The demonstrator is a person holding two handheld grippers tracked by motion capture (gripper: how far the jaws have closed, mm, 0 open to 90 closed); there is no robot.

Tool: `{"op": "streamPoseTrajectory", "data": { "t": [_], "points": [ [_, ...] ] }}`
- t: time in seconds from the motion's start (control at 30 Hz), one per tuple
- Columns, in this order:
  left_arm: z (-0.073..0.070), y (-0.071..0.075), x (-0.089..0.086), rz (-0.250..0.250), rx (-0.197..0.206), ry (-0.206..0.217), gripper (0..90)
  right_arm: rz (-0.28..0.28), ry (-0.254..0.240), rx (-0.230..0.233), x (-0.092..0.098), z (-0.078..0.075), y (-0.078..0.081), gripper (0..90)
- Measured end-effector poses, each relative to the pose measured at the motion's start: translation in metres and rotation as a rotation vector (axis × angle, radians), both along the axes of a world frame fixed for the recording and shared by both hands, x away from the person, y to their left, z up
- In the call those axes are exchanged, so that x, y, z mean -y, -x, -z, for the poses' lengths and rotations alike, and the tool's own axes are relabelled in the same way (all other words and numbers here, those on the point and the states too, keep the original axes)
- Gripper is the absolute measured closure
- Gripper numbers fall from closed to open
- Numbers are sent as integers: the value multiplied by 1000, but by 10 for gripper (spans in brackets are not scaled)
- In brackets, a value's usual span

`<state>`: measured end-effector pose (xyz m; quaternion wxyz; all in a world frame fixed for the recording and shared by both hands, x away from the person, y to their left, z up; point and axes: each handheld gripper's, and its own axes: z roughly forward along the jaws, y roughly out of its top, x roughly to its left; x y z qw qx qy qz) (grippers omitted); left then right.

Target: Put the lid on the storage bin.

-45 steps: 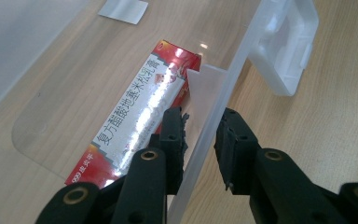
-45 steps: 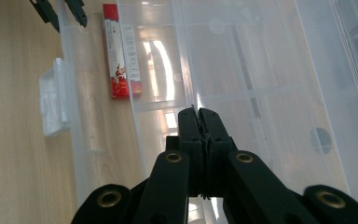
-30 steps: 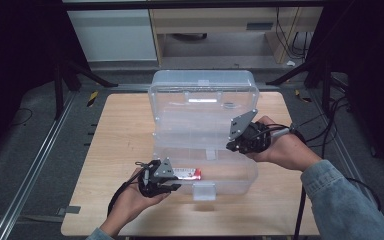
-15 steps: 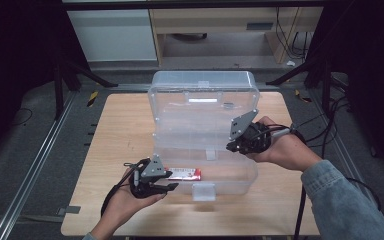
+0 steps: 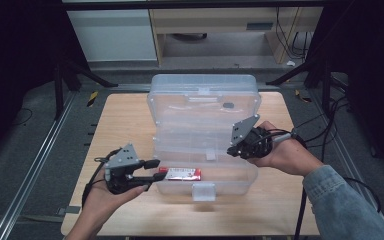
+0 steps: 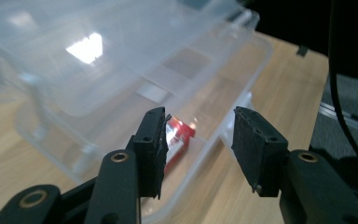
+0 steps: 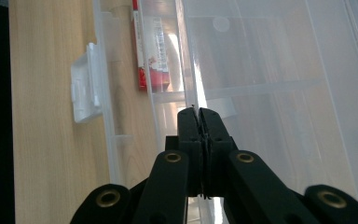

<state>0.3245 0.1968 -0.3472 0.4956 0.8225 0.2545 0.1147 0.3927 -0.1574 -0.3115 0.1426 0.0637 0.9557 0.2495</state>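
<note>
Red flat packet (image 5: 182, 173) lies in front compartment of clear plastic box (image 5: 203, 100) on counter. Left gripper (image 5: 152, 176) fingers just opened, empty. Right gripper (image 7: 198, 116) fingers clamped on the raised lid's edge; slip risks the lid dropping.

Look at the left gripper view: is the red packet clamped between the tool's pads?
No, the left tool is open, and the red packet lies inside the clear box.

A light wooden worktop (image 5: 120, 125) with rounded corners carries one thing directly on its surface, a clear plastic compartment box (image 5: 230, 182) standing near its middle with the lid raised toward the far edge and the white latch facing the near edge.
</note>
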Motion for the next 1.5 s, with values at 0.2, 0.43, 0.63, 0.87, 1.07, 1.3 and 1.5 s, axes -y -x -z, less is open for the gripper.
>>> {"op": "streamPoseTrajectory", "data": {
  "t": [0.2,0.43,0.63,0.87,1.07,1.3,1.5],
  "points": [
    [-12,-18,-18,-56,-2,39,556,2,-8,-1,1,3,3,885],
    [-13,-45,-27,-138,-20,46,587,-7,-9,-12,1,8,7,882],
    [-13,-57,-23,-141,-23,57,633,-7,-8,-15,1,10,9,878],
    [-11,-69,-21,-176,-52,47,650,-13,-6,-28,2,15,12,876],
    [-11,-72,-23,-199,-46,57,656,-24,10,-20,0,17,16,873],
    [-10,-72,-21,-190,-54,48,653,-20,-7,-29,2,20,17,871],
    [-5,-70,-20,-183,-66,59,647,-17,-13,-32,3,23,19,863]
  ]
}}
